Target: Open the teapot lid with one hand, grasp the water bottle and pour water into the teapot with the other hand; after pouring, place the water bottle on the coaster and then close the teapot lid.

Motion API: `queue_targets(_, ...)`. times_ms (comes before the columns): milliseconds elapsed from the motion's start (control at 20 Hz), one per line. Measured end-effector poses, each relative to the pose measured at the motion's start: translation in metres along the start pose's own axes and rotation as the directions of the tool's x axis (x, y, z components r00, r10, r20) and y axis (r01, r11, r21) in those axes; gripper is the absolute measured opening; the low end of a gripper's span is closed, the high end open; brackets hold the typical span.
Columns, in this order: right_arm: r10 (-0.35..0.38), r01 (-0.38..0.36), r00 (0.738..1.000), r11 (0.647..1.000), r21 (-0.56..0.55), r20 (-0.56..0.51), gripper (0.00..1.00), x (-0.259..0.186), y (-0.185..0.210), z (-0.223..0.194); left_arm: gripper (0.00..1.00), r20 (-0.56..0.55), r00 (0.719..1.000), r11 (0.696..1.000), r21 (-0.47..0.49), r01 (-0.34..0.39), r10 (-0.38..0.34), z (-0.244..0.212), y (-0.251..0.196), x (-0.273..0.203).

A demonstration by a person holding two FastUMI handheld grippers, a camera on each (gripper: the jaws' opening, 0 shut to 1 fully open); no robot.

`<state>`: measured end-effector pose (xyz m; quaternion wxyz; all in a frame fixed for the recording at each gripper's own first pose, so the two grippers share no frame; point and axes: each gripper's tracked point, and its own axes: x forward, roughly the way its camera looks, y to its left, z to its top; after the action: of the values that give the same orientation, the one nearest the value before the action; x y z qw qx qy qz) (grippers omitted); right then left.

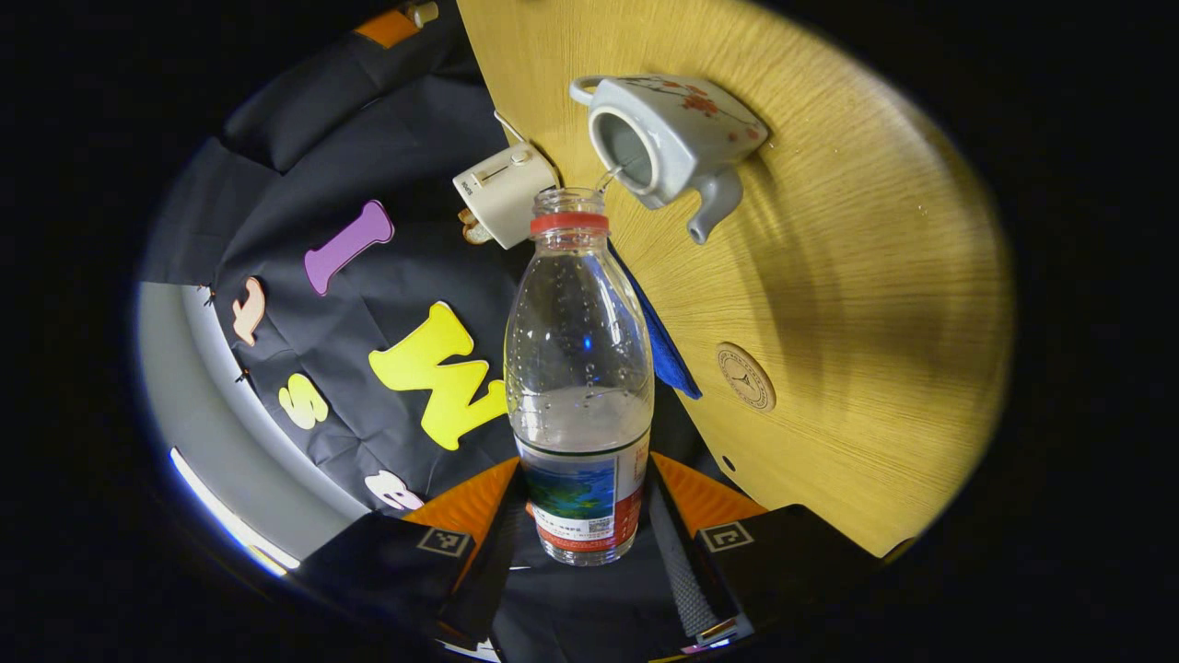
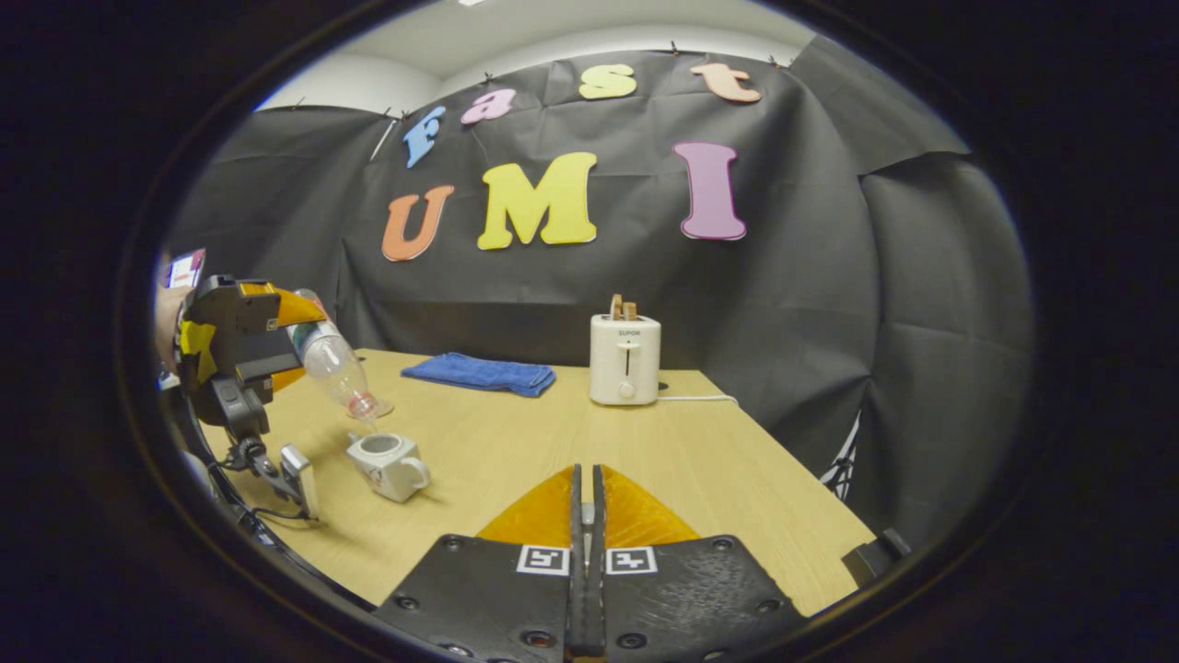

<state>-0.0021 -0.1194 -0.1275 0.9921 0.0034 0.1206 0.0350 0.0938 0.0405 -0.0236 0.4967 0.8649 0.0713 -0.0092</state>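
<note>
My left gripper (image 1: pixel 582 465) is shut on the lower body of a clear water bottle (image 1: pixel 580 368) with a red neck ring and no cap. The bottle is tilted, its mouth at the open top of the white flowered teapot (image 1: pixel 663 138), and a thin stream of water runs into it. The right gripper view shows the same bottle (image 2: pixel 336 368) slanting down over the teapot (image 2: pixel 387 463), held by the left gripper (image 2: pixel 299 341) at the table's left. My right gripper (image 2: pixel 587 474) hovers over the table's near edge, fingers pressed together. A round coaster (image 1: pixel 746 376) lies on the table.
On the wooden table (image 2: pixel 700 460), a white toaster (image 2: pixel 624 359) stands at the back with its cord trailing right. A folded blue cloth (image 2: pixel 479 373) lies to its left. A person's hand (image 2: pixel 166 313) holds the left gripper.
</note>
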Motion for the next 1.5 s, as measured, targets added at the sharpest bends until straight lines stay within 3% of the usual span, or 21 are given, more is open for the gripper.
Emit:
queue_targets(600, -0.002, 0.002, 1.0, 1.0, 0.015, 0.006, 0.0, -0.005, -0.004, 0.0, 0.75, 0.0, 1.0, 0.997, 0.078, 0.013, -0.013, 0.002, 0.015, 0.0)
queue_targets(1200, -0.005, 0.005, 1.0, 1.0, 0.005, 0.014, 0.0, -0.008, -0.004, 0.003, 0.75, 0.005, 1.0, 0.997, 0.071, 0.006, -0.006, 0.005, 0.017, -0.001)
queue_targets(1250, -0.003, 0.003, 1.0, 1.0, 0.007, 0.014, 0.0, -0.009, -0.003, 0.003, 0.75, 0.009, 1.0, 0.998, 0.058, 0.003, -0.004, 0.004, 0.018, -0.001)
queue_targets(1350, 0.001, -0.001, 1.0, 1.0, 0.006, 0.014, 0.0, -0.009, 0.0, 0.004, 0.75, 0.017, 0.998, 0.997, -0.046, 0.069, -0.068, 0.002, 0.003, 0.002)
queue_targets(1450, 0.002, -0.002, 1.0, 1.0, 0.009, 0.019, 0.0, -0.009, 0.001, 0.007, 0.75, 0.023, 0.99, 0.976, -0.165, 0.141, -0.139, -0.002, -0.017, 0.001)
queue_targets(1500, 0.001, -0.001, 1.0, 1.0, 0.016, 0.023, 0.0, -0.01, 0.002, 0.01, 0.75, 0.037, 0.989, 0.965, -0.216, 0.145, -0.141, 0.001, -0.017, -0.002)
